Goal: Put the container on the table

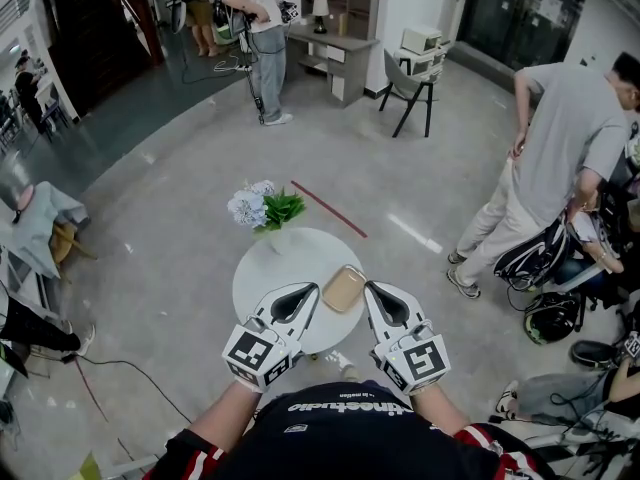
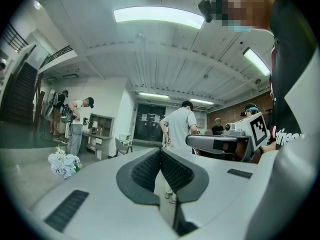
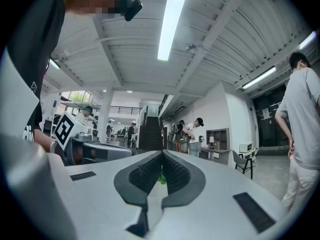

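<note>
A flat tan container [image 1: 344, 288] with rounded corners lies on the round white table [image 1: 268, 280], near its right front edge. In the head view it shows between the tips of my two grippers, and neither touches it. My left gripper [image 1: 310, 290] is shut with nothing in it; in its own view the jaws [image 2: 160, 151] meet and point out level into the room. My right gripper [image 1: 368, 286] is likewise shut and empty, its pads [image 3: 162, 154] pressed together. Neither gripper view shows the container.
A vase of pale blue flowers with green leaves [image 1: 262, 209] stands at the table's far edge. A person in grey [image 1: 560, 158] bends over bags at the right. Another person [image 1: 262, 28] stands by a desk far back. A cable [image 1: 120, 373] runs over the floor at left.
</note>
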Demonstrator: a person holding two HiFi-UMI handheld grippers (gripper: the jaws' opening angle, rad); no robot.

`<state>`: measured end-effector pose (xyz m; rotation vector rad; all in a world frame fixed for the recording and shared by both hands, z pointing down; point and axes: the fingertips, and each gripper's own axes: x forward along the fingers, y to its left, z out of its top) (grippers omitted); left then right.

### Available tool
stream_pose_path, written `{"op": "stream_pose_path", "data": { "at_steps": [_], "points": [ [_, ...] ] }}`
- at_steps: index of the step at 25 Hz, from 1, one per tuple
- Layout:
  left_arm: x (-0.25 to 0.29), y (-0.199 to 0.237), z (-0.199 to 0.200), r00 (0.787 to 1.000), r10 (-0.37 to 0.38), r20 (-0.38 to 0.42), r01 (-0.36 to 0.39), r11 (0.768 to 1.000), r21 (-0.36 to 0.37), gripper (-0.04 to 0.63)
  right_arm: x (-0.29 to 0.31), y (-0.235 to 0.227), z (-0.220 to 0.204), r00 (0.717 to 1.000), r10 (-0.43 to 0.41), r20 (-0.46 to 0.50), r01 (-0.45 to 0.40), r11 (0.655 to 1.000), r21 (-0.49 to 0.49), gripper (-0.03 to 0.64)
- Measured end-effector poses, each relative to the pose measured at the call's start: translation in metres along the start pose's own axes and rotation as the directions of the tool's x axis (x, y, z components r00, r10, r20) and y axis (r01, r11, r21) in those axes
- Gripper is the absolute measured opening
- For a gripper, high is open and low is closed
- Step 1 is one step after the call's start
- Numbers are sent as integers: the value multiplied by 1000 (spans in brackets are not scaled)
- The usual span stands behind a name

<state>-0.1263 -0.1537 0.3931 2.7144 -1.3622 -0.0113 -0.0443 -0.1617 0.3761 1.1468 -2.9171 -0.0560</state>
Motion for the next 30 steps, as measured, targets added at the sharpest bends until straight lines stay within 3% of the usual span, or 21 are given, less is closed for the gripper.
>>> {"op": "stream_pose_path", "data": {
  "at_steps": [30],
  "points": [
    [2,6,3,1000,13,6,-13,1000,-22,23,1,-6,3,1000,-7,-12,6,1000,-17,9]
  ]
}}
